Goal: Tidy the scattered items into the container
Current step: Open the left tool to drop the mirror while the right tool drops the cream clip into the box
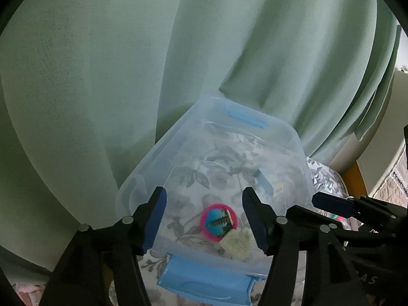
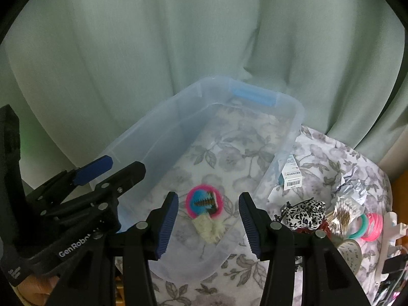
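Both tongs, left (image 1: 204, 220) and right (image 2: 208, 225), gape wide, empty, over bin (image 2: 290, 137). Between picks. Next: right fetches scrunchie (image 2: 304, 214).

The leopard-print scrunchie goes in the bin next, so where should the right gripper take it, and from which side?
Pinch the leopard-print scrunchie across its puffy fabric ring from above. It lies flat and soft beside the clear bin, crowded by cotton swabs. The right gripper is open.
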The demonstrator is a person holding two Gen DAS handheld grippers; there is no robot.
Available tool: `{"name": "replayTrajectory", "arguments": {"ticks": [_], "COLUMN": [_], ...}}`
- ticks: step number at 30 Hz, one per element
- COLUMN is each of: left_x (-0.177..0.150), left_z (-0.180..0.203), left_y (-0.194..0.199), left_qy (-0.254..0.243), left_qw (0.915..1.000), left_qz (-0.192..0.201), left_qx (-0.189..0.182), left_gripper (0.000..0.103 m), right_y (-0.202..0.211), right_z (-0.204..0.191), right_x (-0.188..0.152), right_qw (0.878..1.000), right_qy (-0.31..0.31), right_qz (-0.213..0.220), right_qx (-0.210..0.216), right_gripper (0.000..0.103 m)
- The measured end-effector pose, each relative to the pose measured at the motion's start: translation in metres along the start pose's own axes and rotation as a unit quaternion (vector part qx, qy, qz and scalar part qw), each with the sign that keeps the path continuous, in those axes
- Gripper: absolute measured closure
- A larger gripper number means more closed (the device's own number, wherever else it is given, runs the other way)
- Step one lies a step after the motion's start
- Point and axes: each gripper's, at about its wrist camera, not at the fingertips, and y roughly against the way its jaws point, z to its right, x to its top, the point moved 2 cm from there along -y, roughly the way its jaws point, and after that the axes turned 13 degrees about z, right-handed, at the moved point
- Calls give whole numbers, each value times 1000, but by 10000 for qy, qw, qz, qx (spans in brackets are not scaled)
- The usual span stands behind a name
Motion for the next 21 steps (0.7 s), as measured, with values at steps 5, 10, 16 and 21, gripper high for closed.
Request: {"name": "replayTrajectory", "arguments": {"ticks": [5,10,16,21], "left_x": [4,8,11,12], "left_z": [2,4,11,21], "left_y": [-2,-5,-5,-3], "left_qy": [-67,-138,-245,-326], "left_qw": [10000,9999,9996,9994], "left_qz": [-1,-2,26,99], "left_qx": [-45,-94,-114,-113], "left_gripper": [35,33,28,19], "right_y": [7,18,35,53], "right_z": [2,7,18,32], "right_x": [-1,-2,-6,-12], "right_qw": [10000,9999,9994,9983], "right_qy": [-59,-130,-284,-474], "right_qz": [31,89,197,329], "right_qx": [-2,-24,-65,-123], "right_gripper": [48,48,47,42]}}
